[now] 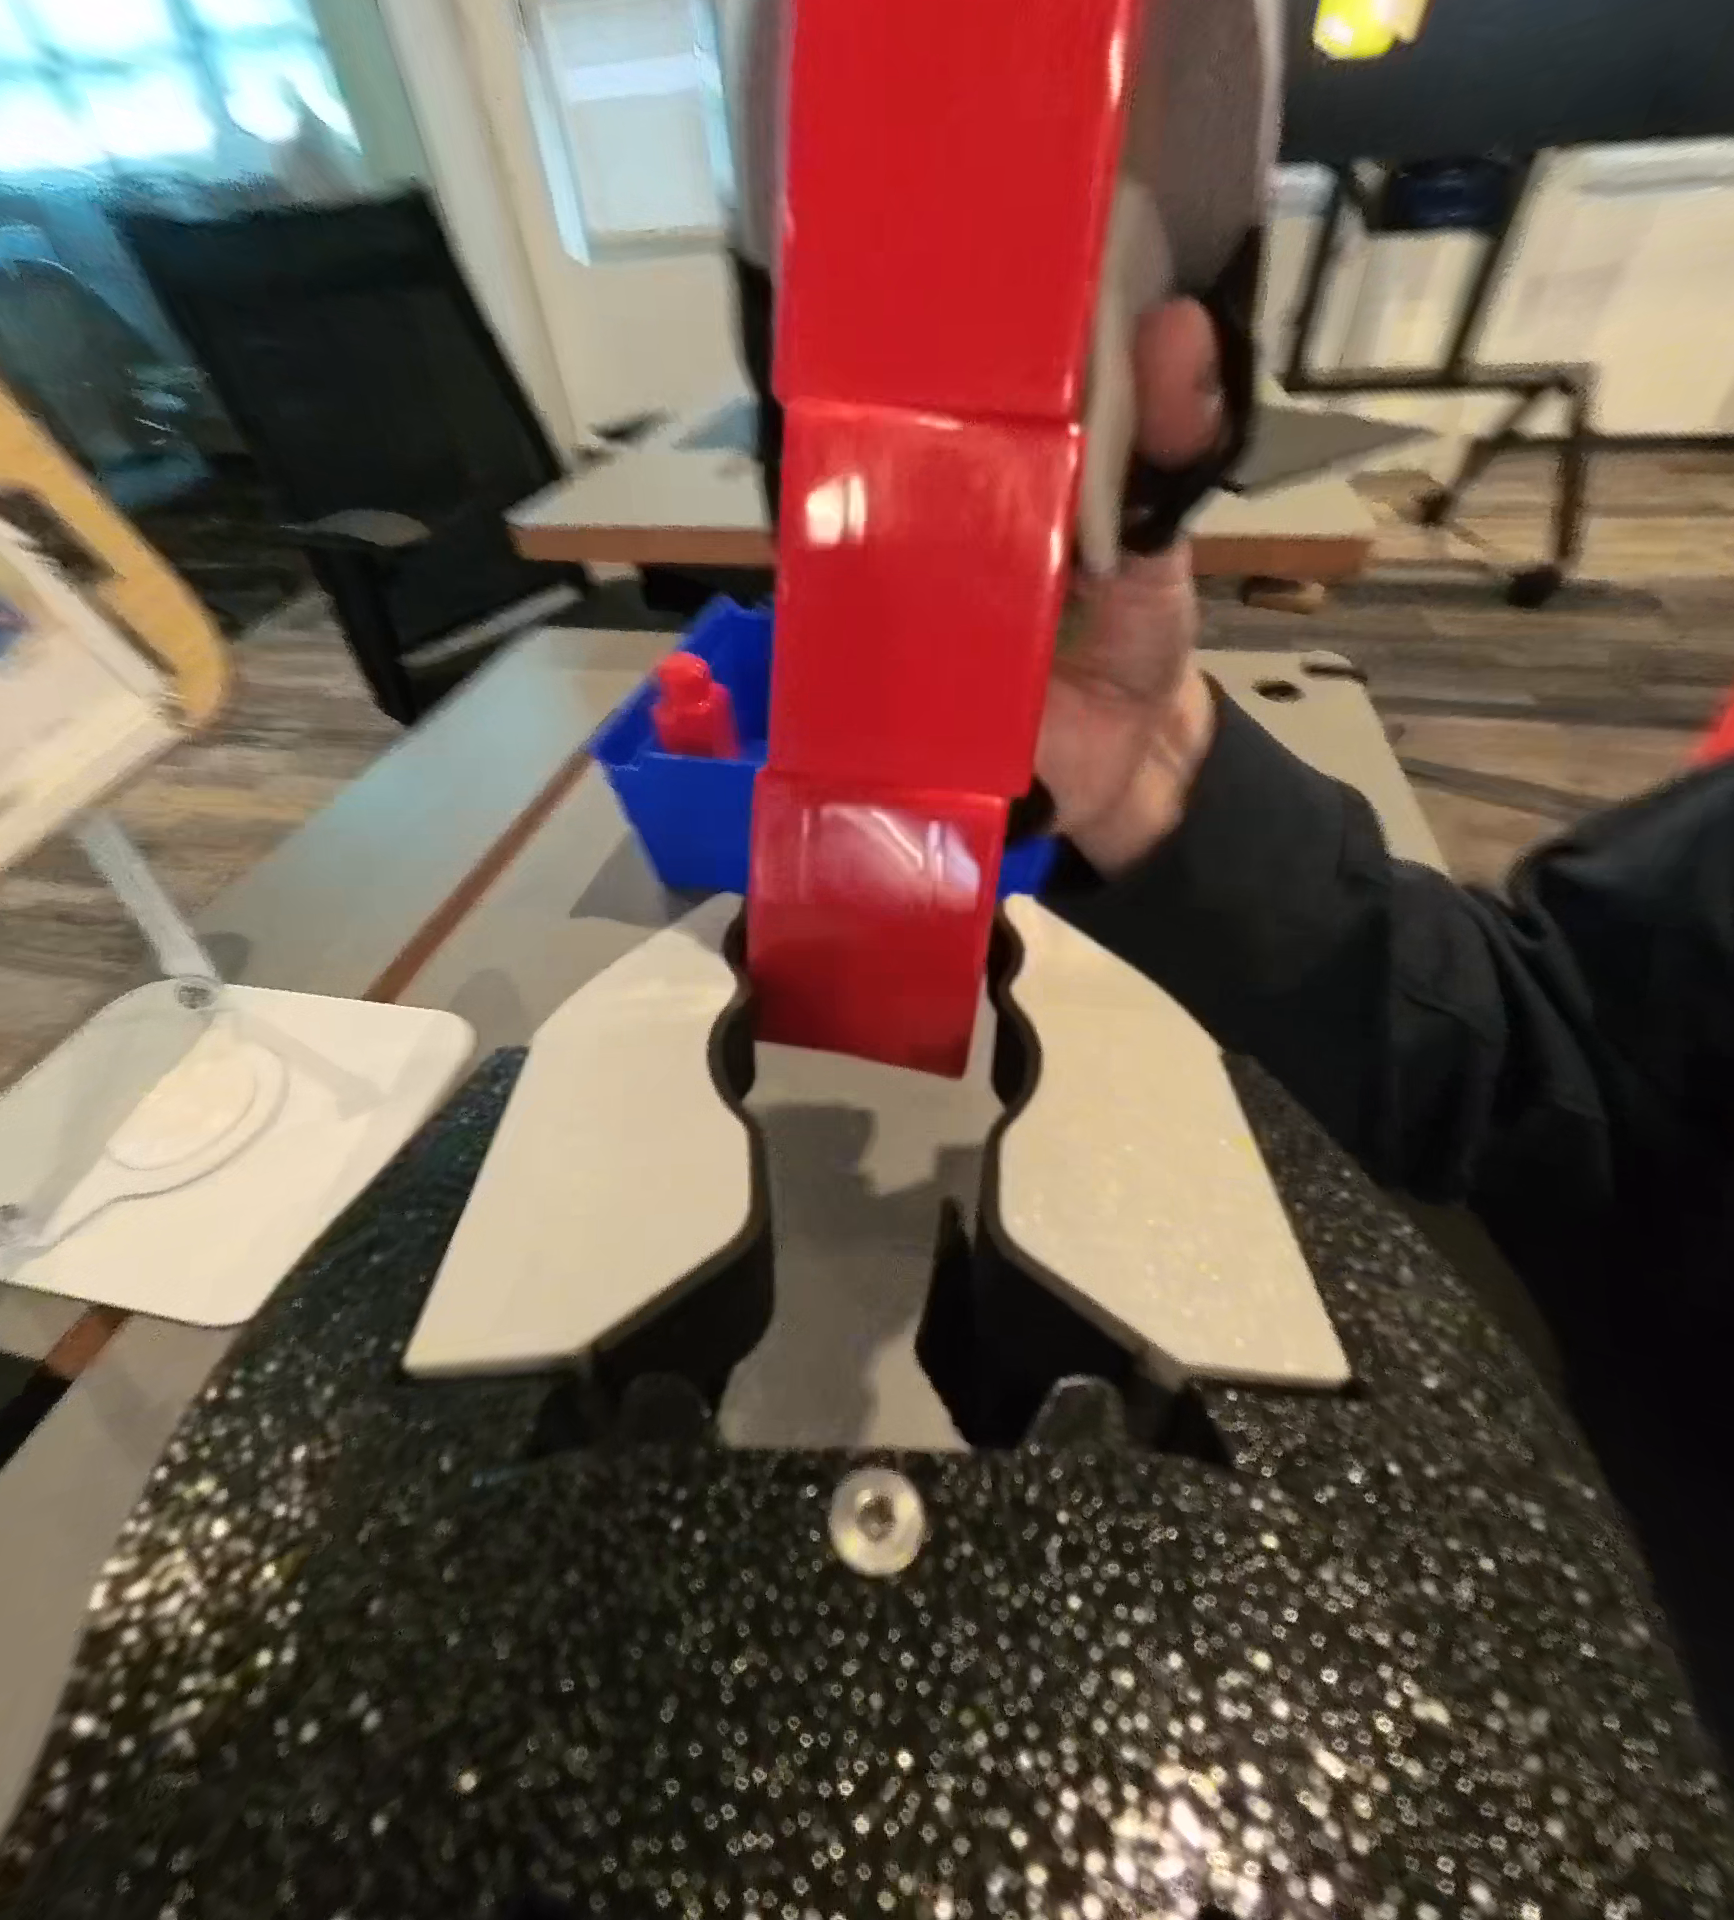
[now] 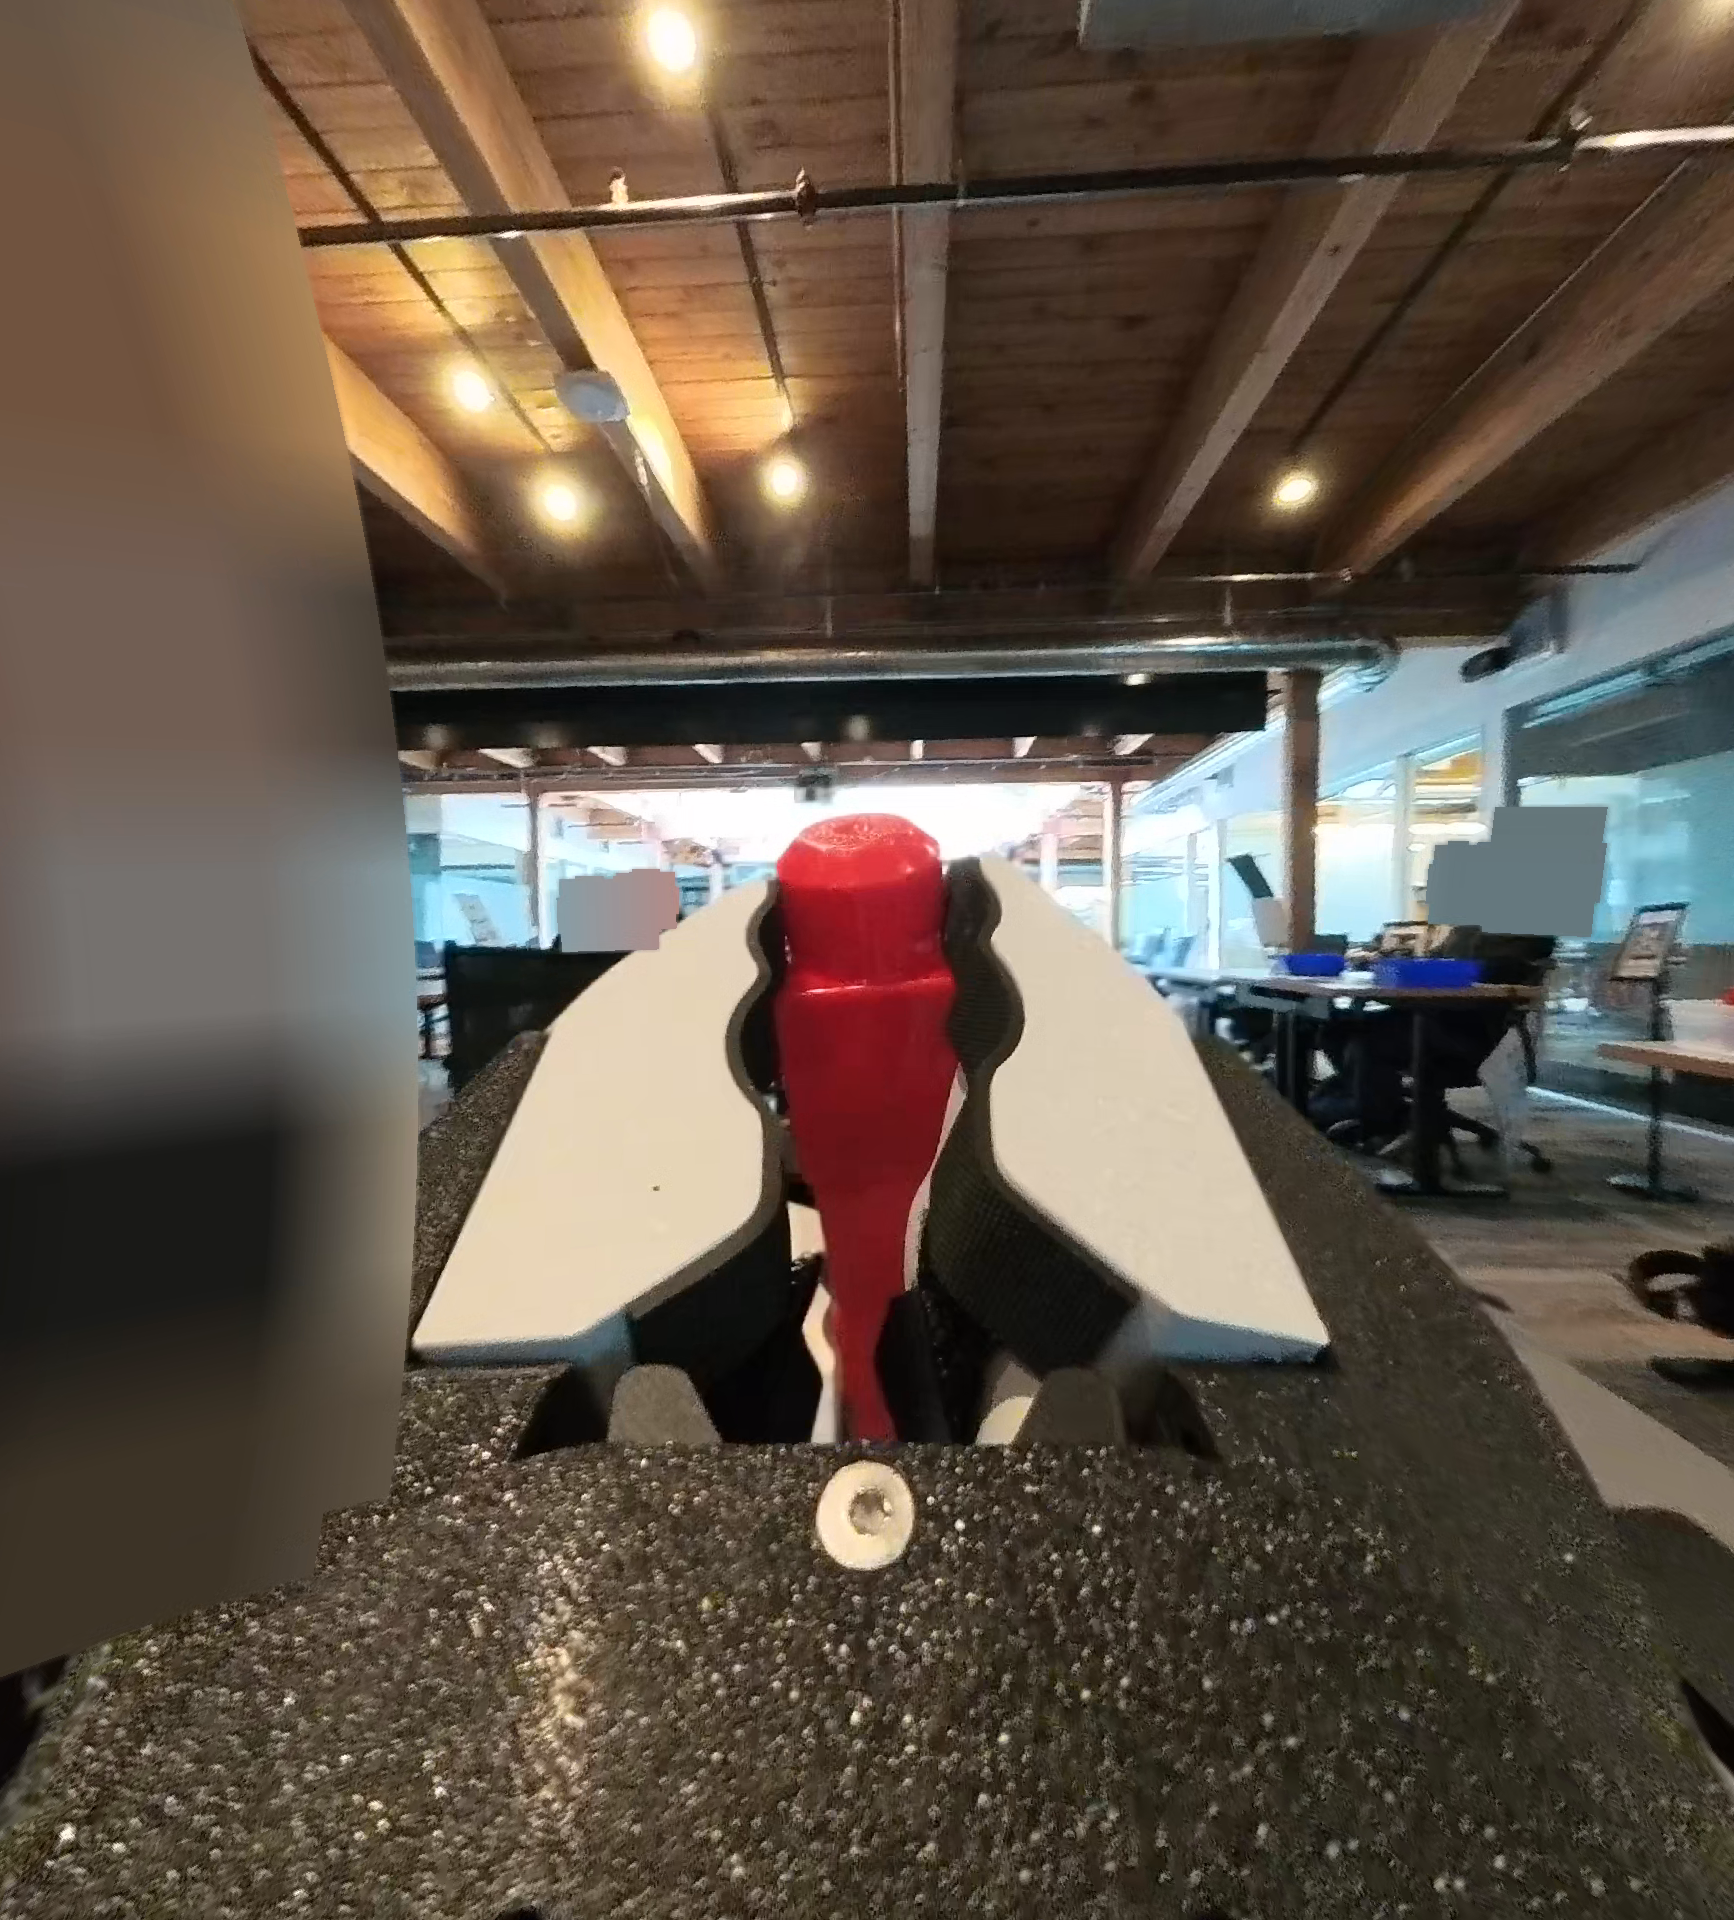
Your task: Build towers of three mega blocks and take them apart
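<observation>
A tower of three red mega blocks is held in the air above the grey table (image 1: 489,748). In the left wrist view my left gripper (image 1: 868,982) is shut on the bottom block (image 1: 873,883). The middle block (image 1: 915,603) and top block (image 1: 946,208) rise above it, slightly tilted. My right gripper shows there as a grey finger (image 1: 1112,416) beside the top block, with a person's hand (image 1: 1123,717) behind. In the right wrist view my right gripper (image 2: 863,925) is shut on a red block (image 2: 858,997) whose round stud sticks out past the fingertips.
A blue bin (image 1: 676,821) stands on the table behind the tower with a red block (image 1: 686,707) in it. A white stand base (image 1: 219,1143) lies at the table's left edge. A dark sleeve (image 1: 1414,1039) fills the right side. Office desks and chairs lie beyond. The gap from one gripper's tips to the other's is roughly 11 cm. Measured from the fingertips, the white stand base (image 1: 219,1143) is 40 cm or so from the left gripper and 45 cm from the right.
</observation>
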Tool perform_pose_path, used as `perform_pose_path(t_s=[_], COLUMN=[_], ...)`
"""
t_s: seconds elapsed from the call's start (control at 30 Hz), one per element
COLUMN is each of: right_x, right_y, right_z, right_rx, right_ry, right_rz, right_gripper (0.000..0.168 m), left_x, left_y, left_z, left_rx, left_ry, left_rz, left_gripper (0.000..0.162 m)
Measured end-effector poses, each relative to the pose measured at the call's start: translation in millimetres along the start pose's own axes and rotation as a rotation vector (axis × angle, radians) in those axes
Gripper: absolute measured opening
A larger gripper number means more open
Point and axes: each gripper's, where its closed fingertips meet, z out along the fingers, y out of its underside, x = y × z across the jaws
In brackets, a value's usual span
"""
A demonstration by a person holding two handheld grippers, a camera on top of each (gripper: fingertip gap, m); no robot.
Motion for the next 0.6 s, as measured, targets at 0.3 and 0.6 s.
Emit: perform_pose_path(t_s=[0.3,0.6], right_x=[1,-4], right_y=[15,18], right_z=[9,8], right_rx=[-0.078,-0.113], right_ry=[0.026,-0.008], right_rz=[-0.013,-0.044], right_gripper=[0.03,0.031], left_x=[-6,4], left_y=[-27,-29], left_z=[-4,0], left_rx=[0.136,0.174], left_ry=[-0.146,-0.068], left_rz=[0.105,0.113], left_gripper=[0.058,0.038])
